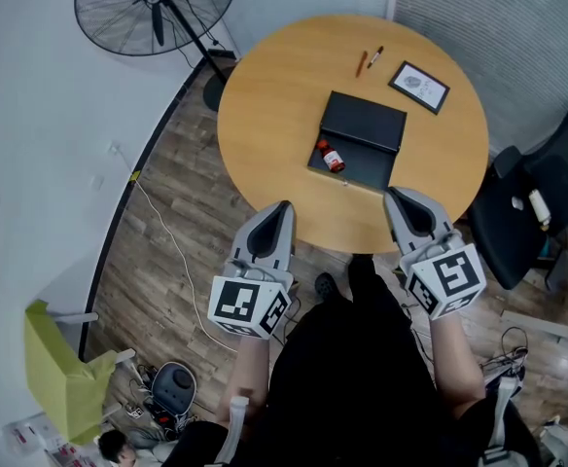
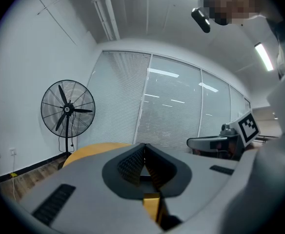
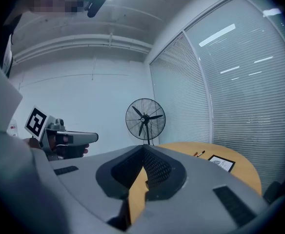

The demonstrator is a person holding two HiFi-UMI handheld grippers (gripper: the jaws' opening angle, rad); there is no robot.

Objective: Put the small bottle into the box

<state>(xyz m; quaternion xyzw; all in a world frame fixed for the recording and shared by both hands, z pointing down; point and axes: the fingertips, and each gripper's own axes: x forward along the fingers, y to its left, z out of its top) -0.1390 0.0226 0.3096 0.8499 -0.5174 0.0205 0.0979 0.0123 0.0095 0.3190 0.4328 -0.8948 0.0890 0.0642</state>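
A small bottle (image 1: pixel 331 156) with a red cap lies on its side on the left part of a flat black box (image 1: pixel 362 136), in the middle of the round wooden table (image 1: pixel 274 95). Both grippers hover at the table's near edge, short of the box. My left gripper (image 1: pixel 284 206) points at the table from the lower left, and its jaws meet with nothing between them (image 2: pixel 143 148). Lower right of the box, my right gripper (image 1: pixel 392 196) is shut and empty too (image 3: pixel 143 148). Neither gripper view shows the bottle.
Two pens (image 1: pixel 369 61) and a small framed picture (image 1: pixel 419 87) lie on the table's far side. A standing fan (image 1: pixel 158 8) is beyond the table at the left. A black chair (image 1: pixel 542 197) stands right of the table, a green chair (image 1: pixel 55 368) at the lower left.
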